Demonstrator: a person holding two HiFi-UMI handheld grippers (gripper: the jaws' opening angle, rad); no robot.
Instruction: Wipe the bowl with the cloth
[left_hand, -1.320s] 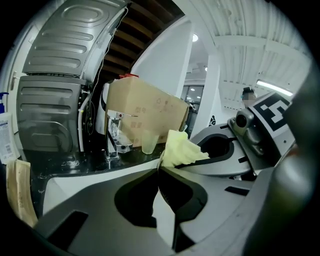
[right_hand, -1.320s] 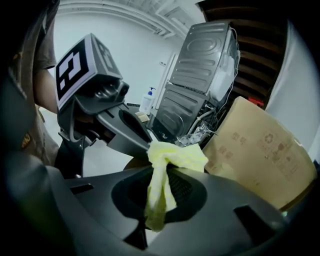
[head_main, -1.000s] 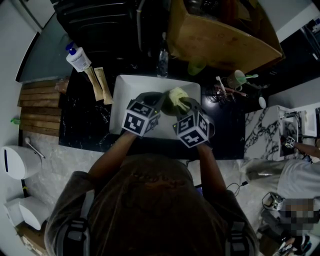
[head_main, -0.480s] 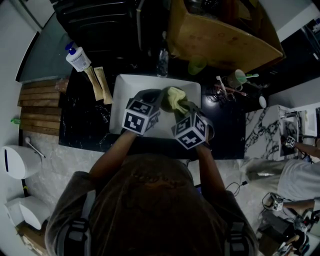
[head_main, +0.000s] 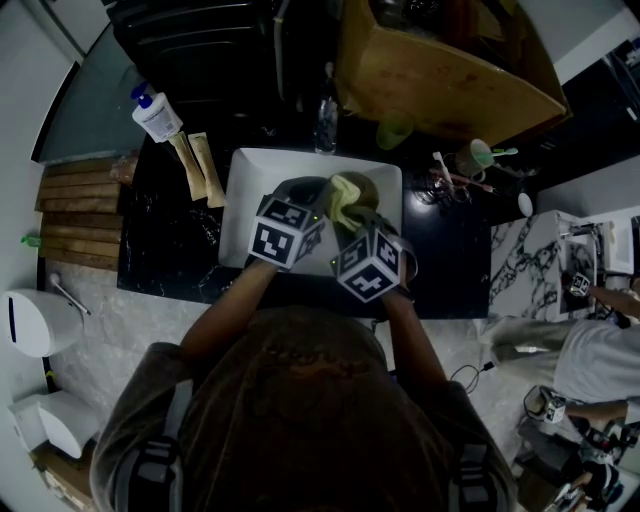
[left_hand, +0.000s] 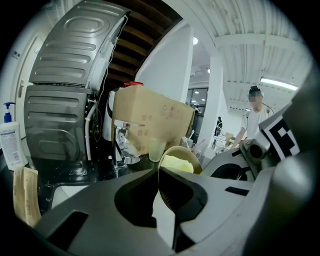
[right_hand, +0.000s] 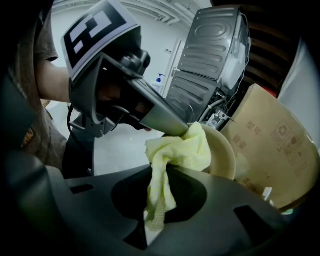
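Observation:
A pale bowl (head_main: 362, 193) is held tilted over the white sink (head_main: 248, 175). My left gripper (head_main: 320, 203) is shut on its rim. In the left gripper view the bowl (left_hand: 189, 155) stands on edge just beyond the left gripper (left_hand: 159, 175), with the yellow cloth (left_hand: 175, 163) inside it. My right gripper (head_main: 352, 218) is shut on the yellow cloth (head_main: 344, 196) and presses it into the bowl. In the right gripper view the cloth (right_hand: 177, 152) bunches against the bowl (right_hand: 225, 155) and hangs down between the jaws of the right gripper (right_hand: 158, 176).
A pump bottle (head_main: 155, 115) and two sachets (head_main: 198, 165) lie left of the sink on the black counter (head_main: 170, 250). A faucet (head_main: 325, 120) stands behind the sink, under a cardboard box (head_main: 440, 70). Cups with toothbrushes (head_main: 472, 160) sit on the right. A person (left_hand: 254, 115) stands far off.
The right gripper has shifted left toward the left gripper, dragging the cloth across the bowl. The left gripper and the bowl have stayed put.

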